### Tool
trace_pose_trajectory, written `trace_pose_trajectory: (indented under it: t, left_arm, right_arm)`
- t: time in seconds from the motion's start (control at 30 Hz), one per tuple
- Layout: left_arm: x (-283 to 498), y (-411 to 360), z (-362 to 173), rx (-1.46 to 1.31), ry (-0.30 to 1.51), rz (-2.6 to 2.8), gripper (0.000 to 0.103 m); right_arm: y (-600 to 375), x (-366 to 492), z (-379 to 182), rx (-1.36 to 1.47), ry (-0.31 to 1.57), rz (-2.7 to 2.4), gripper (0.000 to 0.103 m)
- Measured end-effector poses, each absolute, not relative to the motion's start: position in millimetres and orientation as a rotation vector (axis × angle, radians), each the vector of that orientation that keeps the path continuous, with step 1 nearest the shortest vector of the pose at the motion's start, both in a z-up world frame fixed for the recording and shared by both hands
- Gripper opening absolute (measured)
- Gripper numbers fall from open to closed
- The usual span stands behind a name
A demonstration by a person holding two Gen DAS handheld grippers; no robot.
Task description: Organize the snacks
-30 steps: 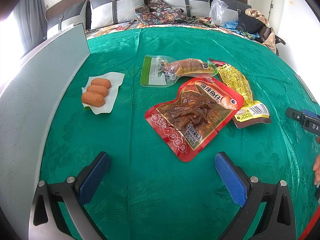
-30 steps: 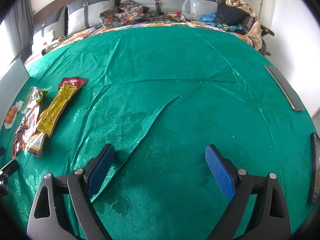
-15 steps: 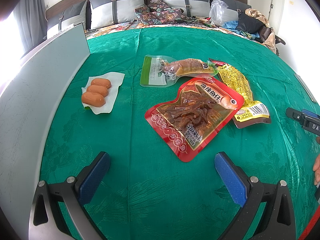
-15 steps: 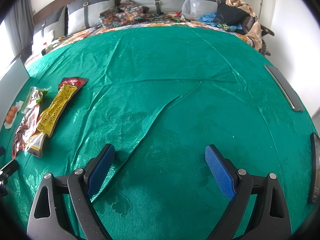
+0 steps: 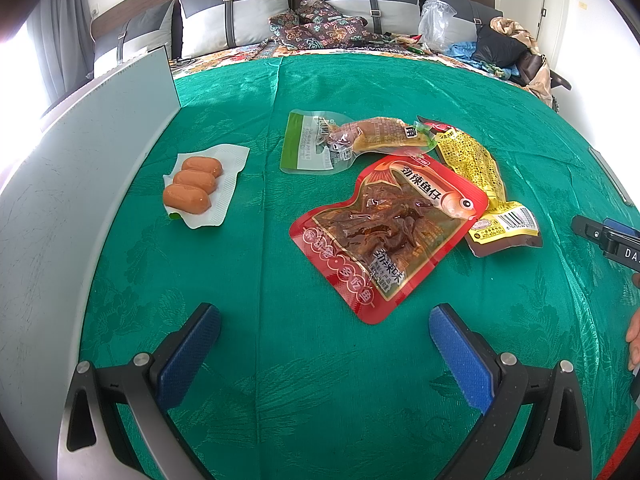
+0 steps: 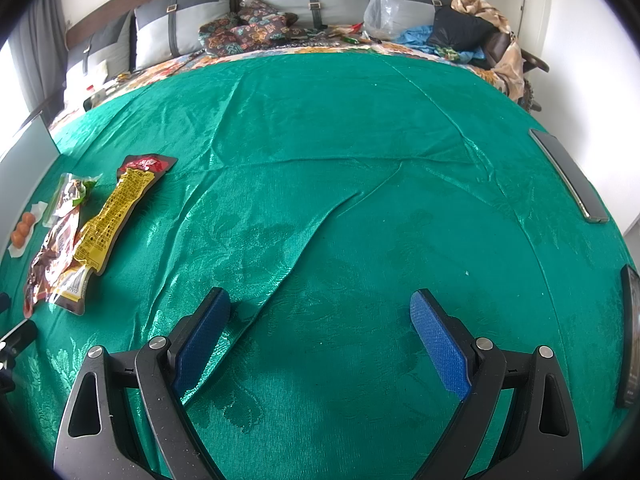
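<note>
Three sausages point(image 5: 192, 184) lie side by side on a white paper napkin point(image 5: 224, 184) at the left of the green tablecloth point(image 5: 320, 380), near the pale grey board point(image 5: 80, 184) that stands along that edge. Well to their right sit three packets in a loose cluster: a clear and green packet point(image 5: 320, 144) farthest from me, a yellow packet point(image 5: 476, 172) on the right, and a red fish-snack packet point(image 5: 392, 232) nearest me, its upper edge overlapping both of the others. My left gripper point(image 5: 324, 352) hovers just short of the red packet with its blue pads spread wide, holding nothing. My right gripper point(image 6: 320, 340) is likewise spread wide and empty, over a creased stretch of cloth well apart from the snacks (from this side they show only at the far left edge, the yellow packet point(image 6: 116, 208) most plainly). Grey pillows point(image 5: 236, 16) line the headboard beyond the cloth. A dark flat strip point(image 6: 568, 176) lies near the cloth's right edge.
</note>
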State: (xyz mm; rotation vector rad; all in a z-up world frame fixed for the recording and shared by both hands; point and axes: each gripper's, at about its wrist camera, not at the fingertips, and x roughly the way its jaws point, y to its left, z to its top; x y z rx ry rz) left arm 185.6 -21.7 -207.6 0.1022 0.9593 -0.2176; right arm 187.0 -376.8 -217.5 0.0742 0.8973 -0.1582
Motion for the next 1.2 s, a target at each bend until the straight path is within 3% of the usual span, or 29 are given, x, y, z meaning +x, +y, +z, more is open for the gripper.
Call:
trace_pose_trajectory:
  t: [0.43,0.67,1.03,1.07,1.13,1.2]
  left_arm:
    - [186,-20,-204,0.109,1.002,-0.255,0.103]
    - [243,7,-144,0.022,0.985,-0.241,0.103]
    - [328,45,-191,-0.069,1.177,-0.107,0.101]
    - [330,44,-196,-0.058,1.185,-0.117,0.1]
    - [329,39,-204,-0.016,1.204,-0.13,0.087]
    - [320,32,-202,0.075,1.159,-0.119,0.067]
  right_arm:
    - [-378,187,-218,0.075,0.897,-0.157,0.094]
    - [-377,187,-218,0.075,0.897,-0.158,0.094]
    - [-377,187,-218,0.075,0.897,-0.157,0.094]
    - [-377,187,-218,0.075,0.897,-0.157,0.094]
    - [-377,187,-218,0.075,0.897,-0.157,0.094]
    - [-376,187,-218,0.075,0.897,-0.157,0.094]
